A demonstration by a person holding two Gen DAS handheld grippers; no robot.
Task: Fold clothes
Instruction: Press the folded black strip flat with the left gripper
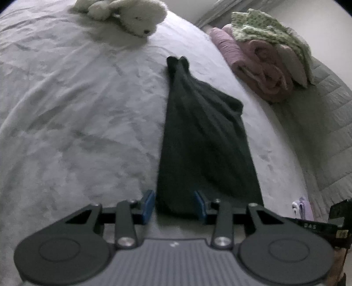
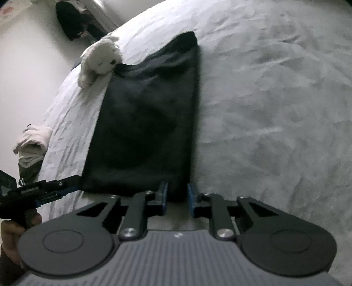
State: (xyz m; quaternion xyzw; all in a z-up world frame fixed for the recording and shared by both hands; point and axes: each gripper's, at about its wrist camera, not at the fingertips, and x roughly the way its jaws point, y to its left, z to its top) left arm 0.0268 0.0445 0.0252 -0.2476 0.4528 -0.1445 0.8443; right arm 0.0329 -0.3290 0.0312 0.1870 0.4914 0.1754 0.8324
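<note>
A dark garment [image 1: 202,136] lies stretched out on the pale grey bed sheet [image 1: 77,110]; it also shows in the right wrist view [image 2: 145,123]. My left gripper [image 1: 175,205] is open, its blue pads on either side of the garment's near left corner. My right gripper [image 2: 177,197] is open, its pads on either side of the near right corner. The left gripper also shows in the right wrist view [image 2: 55,189] at the garment's other near corner. The right gripper shows at the right edge of the left wrist view [image 1: 338,217].
A white plush toy [image 1: 134,15] lies at the far end of the bed; it also shows in the right wrist view [image 2: 100,59]. Pink and green folded blankets [image 1: 264,63] lie at the right. A pile of pale clothes [image 2: 33,140] sits beside the bed.
</note>
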